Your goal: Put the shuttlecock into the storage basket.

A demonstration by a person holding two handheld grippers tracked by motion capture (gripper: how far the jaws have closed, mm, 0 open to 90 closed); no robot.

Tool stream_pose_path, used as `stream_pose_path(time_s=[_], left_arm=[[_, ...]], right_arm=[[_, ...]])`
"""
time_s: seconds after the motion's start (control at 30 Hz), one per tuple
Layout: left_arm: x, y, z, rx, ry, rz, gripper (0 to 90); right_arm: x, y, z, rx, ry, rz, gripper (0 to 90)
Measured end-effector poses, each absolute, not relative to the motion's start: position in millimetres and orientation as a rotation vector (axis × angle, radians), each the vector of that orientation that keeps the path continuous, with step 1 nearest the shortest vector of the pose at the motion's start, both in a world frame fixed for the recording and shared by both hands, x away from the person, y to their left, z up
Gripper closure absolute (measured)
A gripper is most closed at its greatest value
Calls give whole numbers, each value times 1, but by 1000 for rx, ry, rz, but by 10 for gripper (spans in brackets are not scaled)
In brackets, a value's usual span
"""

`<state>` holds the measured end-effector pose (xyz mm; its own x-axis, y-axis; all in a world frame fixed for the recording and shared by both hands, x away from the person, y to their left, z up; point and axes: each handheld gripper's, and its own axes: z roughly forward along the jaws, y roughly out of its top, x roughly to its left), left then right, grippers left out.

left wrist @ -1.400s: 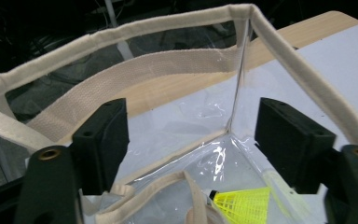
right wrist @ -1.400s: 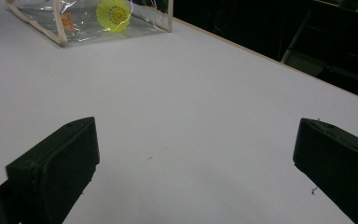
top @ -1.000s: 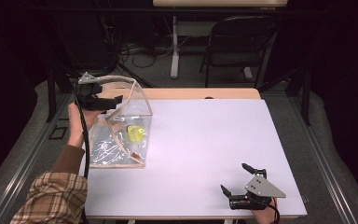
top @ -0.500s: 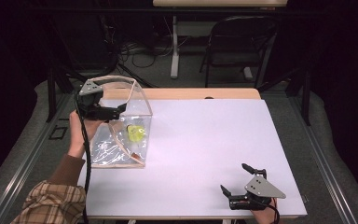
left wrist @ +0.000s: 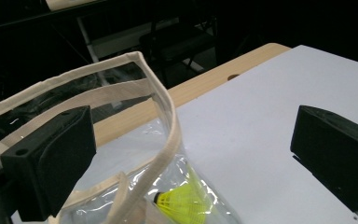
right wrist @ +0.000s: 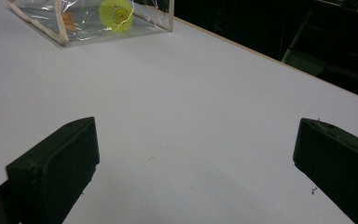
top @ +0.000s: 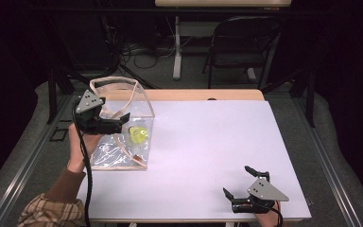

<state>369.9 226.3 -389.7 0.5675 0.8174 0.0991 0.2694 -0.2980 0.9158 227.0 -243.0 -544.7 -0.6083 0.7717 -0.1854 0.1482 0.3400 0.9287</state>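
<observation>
A clear plastic bag [top: 105, 154] with cream trim stands at the table's left, with a yellow shuttlecock [top: 138, 134] inside it. My left gripper [top: 120, 122] hovers over the bag's left side and points right. Its jaws have just been opening and now stand wide. In the left gripper view the bag's rim [left wrist: 163, 98] runs between those jaws untouched, and the shuttlecock [left wrist: 186, 203] lies below. My right gripper [top: 237, 180] rests near the table's front right corner, open with nothing in it. From the right gripper view the bag [right wrist: 74, 23] and shuttlecock [right wrist: 115, 11] lie far off.
The white table top [top: 208, 142] has a wooden strip [top: 194, 94] along its far edge. Behind the table stand a dark chair [top: 241, 42] and a desk leg with cables on the floor. A black cable trails from the left gripper down past the forearm.
The left gripper has moved back toward the person, from the bag's far left corner to over its left side. The right gripper has stayed in place.
</observation>
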Motion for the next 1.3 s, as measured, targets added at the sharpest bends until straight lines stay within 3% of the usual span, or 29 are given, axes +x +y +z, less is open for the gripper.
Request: stream_pose_path(time_s=[0.43, 1.3], left_arm=[[338, 217, -398, 1822, 814, 734, 0], [310, 212, -435, 1839, 757, 667, 0]], right_arm=[[227, -243, -545, 803, 1979, 1279, 0], [227, -243, -545, 802, 1982, 1279, 0]])
